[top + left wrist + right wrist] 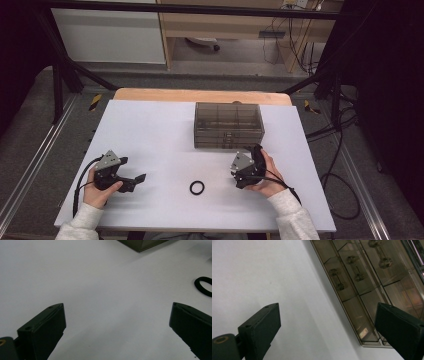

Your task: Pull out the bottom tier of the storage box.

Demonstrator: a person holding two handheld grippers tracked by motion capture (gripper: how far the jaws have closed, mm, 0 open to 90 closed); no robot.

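Your two grippers rest low on the white bench, and the thing between them is the small black ring, lying flat on the bare surface near the front edge. From the high view, the ring sits roughly midway between your hands, a little nearer the right one.

Your left gripper is released, jaws spread wide with nothing between them. It points toward about 3 o'clock across the bench, and the ring lies along that same line, ahead of the jaw tips. In the left gripper view the ring shows at the right edge, at about 2 o'clock from the gap, well apart from both jaws. So the reach from this side is nearly straight, with a small swing to the right.

Your right gripper is also released, jaws wide and holding nothing. It faces away from you, toward 12 o'clock, at the smoky clear drawer box just beyond it. In the right gripper view the box front runs diagonally past the right jaw, with small knob handles visible on the drawers. From this hand the ring lies at about 8 o'clock, behind and beside the jaws, so you would have to turn the wrist back to face it.

Being round, the ring has no long axis to line up with; any approach angle should do, but it lies flat and thin, so the jaws likely need to come down close to the bench.
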